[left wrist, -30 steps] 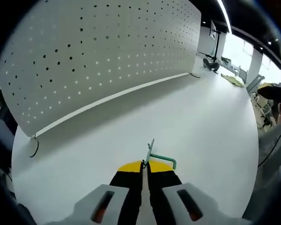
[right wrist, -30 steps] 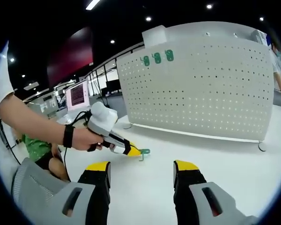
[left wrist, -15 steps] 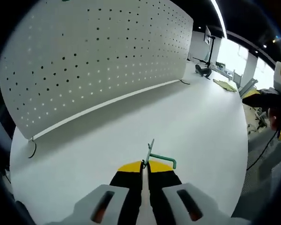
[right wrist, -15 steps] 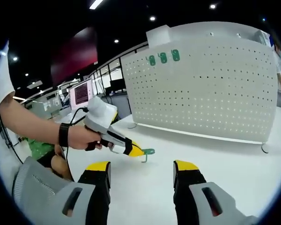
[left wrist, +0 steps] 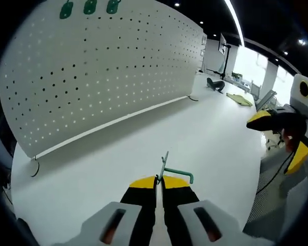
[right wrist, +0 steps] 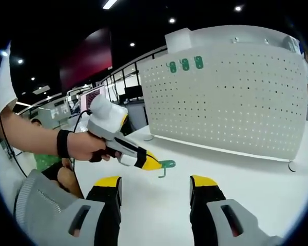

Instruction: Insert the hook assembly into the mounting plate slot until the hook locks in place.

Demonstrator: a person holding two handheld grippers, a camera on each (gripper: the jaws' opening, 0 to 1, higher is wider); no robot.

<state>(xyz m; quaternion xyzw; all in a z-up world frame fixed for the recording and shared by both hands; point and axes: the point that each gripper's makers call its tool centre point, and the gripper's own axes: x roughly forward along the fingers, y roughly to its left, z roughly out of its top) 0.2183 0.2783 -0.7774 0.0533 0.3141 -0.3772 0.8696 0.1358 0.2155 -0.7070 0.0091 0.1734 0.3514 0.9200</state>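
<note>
The green hook [left wrist: 173, 174] is clamped in the closed left gripper [left wrist: 159, 180], held above the counter [left wrist: 210, 128], well short of the pegboard [left wrist: 102, 66]. Carrying stage; next it needs lining up with a hole. The right gripper [right wrist: 155, 183] hangs open, empty. Its view shows the hand [right wrist: 84, 146] holding the left gripper.

A white counter [left wrist: 210, 138] spread out ahead of the left tool [left wrist: 158, 180]. Far ahead and to its right, a yellow-green item [left wrist: 239, 99] lay near a dark object [left wrist: 214, 83]. Ahead-left of the right tool [right wrist: 155, 180], a lit monitor [right wrist: 90, 95] stood below a dark red wall panel [right wrist: 84, 59] and ceiling lights [right wrist: 110, 4].
</note>
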